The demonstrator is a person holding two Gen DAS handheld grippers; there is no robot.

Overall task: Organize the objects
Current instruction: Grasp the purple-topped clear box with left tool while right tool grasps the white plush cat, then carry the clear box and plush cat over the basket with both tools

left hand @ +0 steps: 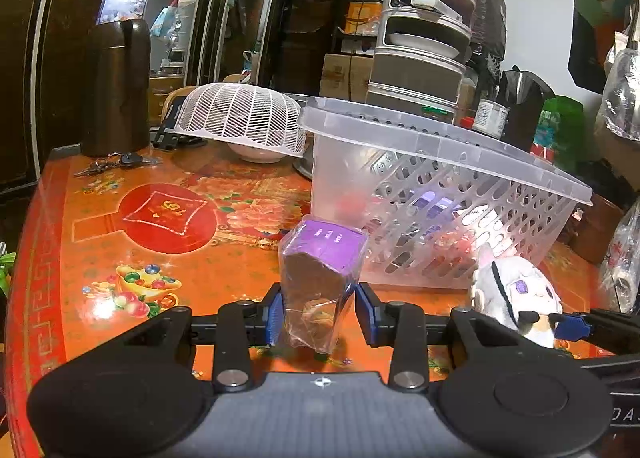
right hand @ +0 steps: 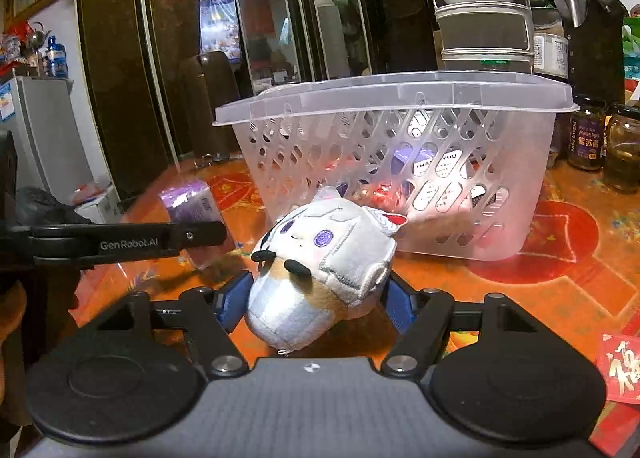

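Observation:
My left gripper (left hand: 318, 312) is shut on a purple tissue pack (left hand: 320, 274) in clear wrap, held upright just above the table in front of the clear plastic basket (left hand: 440, 162). My right gripper (right hand: 316, 304) is shut on a grey plush doll (right hand: 324, 262) with purple eyes, close to the basket's (right hand: 400, 106) front wall. The doll also shows at the right of the left wrist view (left hand: 516, 294), and the tissue pack shows at the left of the right wrist view (right hand: 192, 202). The basket holds several items, seen dimly through its slots.
The red patterned table (left hand: 160, 218) carries a white mesh food cover (left hand: 244, 118) over a bowl, a brown thermos (left hand: 116, 86), keys (left hand: 116, 164), and a stacked food cover tower (left hand: 424, 30). Dark jars (right hand: 588, 134) stand right of the basket. A red packet (right hand: 624, 370) lies near right.

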